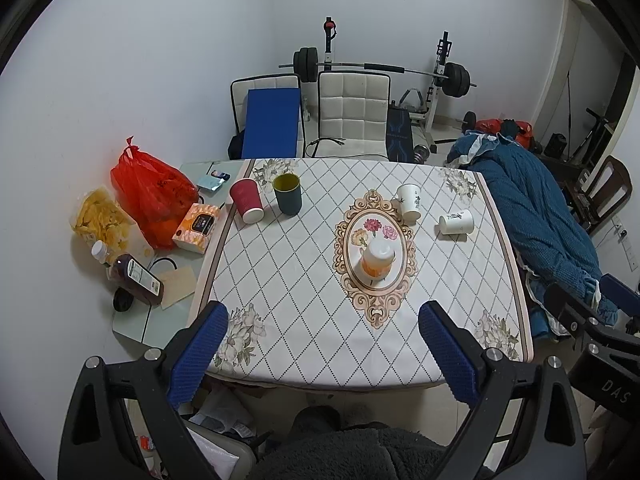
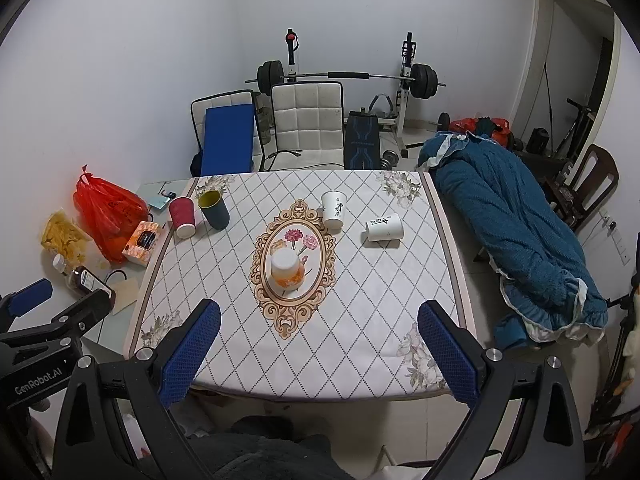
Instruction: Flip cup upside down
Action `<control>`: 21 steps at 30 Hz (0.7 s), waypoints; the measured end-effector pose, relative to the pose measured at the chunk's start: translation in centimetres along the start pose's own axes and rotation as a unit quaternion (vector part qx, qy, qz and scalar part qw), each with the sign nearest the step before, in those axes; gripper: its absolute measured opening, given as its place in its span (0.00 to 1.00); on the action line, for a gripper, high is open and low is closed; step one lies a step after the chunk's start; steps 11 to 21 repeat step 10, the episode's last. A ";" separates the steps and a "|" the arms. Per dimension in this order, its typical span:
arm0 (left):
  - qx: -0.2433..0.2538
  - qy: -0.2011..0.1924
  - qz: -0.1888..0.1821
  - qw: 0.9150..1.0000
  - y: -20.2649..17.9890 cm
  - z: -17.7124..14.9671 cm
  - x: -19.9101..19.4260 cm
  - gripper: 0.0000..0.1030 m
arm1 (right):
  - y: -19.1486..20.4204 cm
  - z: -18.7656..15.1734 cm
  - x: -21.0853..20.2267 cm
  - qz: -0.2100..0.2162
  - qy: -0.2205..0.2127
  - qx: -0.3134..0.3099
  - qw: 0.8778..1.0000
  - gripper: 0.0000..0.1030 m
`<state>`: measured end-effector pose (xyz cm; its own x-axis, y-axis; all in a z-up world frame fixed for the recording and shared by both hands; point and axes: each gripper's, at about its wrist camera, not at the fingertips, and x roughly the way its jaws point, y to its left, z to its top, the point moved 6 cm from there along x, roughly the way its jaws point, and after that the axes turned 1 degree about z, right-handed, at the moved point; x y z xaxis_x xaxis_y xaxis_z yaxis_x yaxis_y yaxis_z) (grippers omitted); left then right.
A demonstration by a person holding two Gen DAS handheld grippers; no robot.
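A white and orange cup (image 1: 377, 260) (image 2: 286, 269) stands bottom up in the oval print at the middle of the tablecloth. A red paper cup (image 1: 247, 200) (image 2: 182, 211) also stands bottom up, next to an upright dark green cup (image 1: 287, 193) (image 2: 214, 209). A white paper cup (image 1: 409, 201) (image 2: 333, 209) stands upright; another white cup (image 1: 456, 221) (image 2: 384, 227) lies on its side. My left gripper (image 1: 322, 354) and right gripper (image 2: 320, 350) are open and empty, above the table's near edge, well short of the cups.
The table (image 1: 280, 360) has a patterned cloth. On its left side lie a red bag (image 1: 150, 192), a snack bag (image 1: 100, 220), a tissue box (image 1: 197, 228) and a bottle (image 1: 136, 276). A blue blanket (image 2: 520, 232) lies to the right. Chairs (image 1: 352, 112) stand behind.
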<state>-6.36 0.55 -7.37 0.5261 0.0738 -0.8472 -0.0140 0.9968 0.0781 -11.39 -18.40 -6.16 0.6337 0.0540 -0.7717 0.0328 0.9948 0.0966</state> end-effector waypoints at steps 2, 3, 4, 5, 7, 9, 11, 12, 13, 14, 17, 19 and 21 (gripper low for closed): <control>0.001 0.001 0.000 1.000 0.0 0.0 0.0 0.95 | 0.0 0.0 0.0 0.000 0.000 0.000 1.000 0.98; 0.001 0.001 0.000 1.000 0.0 0.0 0.0 0.95 | 0.0 0.0 0.0 0.000 0.000 0.000 1.000 0.98; 0.000 0.000 0.000 1.000 0.0 0.0 0.0 0.95 | 0.0 0.0 0.0 0.000 0.000 0.000 1.000 0.98; 0.000 0.001 -0.001 1.000 -0.1 0.0 -0.1 0.95 | 0.0 0.0 0.0 0.001 0.000 0.000 1.000 0.98; 0.000 0.000 -0.001 1.000 -0.3 0.0 -0.1 0.95 | -0.1 -0.1 -0.2 0.001 -0.001 0.000 1.000 0.98; 0.000 0.000 -0.003 1.000 -0.4 0.1 -0.1 0.95 | 0.0 -0.2 -0.2 0.001 -0.002 -0.001 1.000 0.98; 0.001 -0.001 -0.003 1.000 -0.6 0.1 -0.2 0.95 | 0.0 -0.2 -0.2 0.001 -0.002 -0.001 1.000 0.98; 0.001 -0.001 -0.003 1.000 -0.6 0.1 -0.2 0.95 | 0.0 -0.2 -0.2 0.001 -0.002 -0.001 1.000 0.98; 0.001 -0.001 -0.003 1.000 -0.6 0.1 -0.2 0.95 | 0.0 -0.2 -0.2 0.001 -0.002 -0.001 1.000 0.98; 0.001 -0.001 -0.003 1.000 -0.6 0.1 -0.2 0.95 | 0.0 -0.2 -0.2 0.001 -0.002 -0.001 1.000 0.98; 0.001 -0.001 -0.003 1.000 -0.6 0.1 -0.2 0.95 | 0.0 -0.2 -0.2 0.001 -0.002 -0.001 1.000 0.98; 0.001 -0.001 -0.003 1.000 -0.6 0.1 -0.2 0.95 | 0.0 -0.2 -0.2 0.001 -0.002 -0.001 1.000 0.98; 0.001 -0.001 -0.003 1.000 -0.6 0.1 -0.2 0.95 | 0.0 -0.2 -0.2 0.001 -0.002 -0.001 1.000 0.98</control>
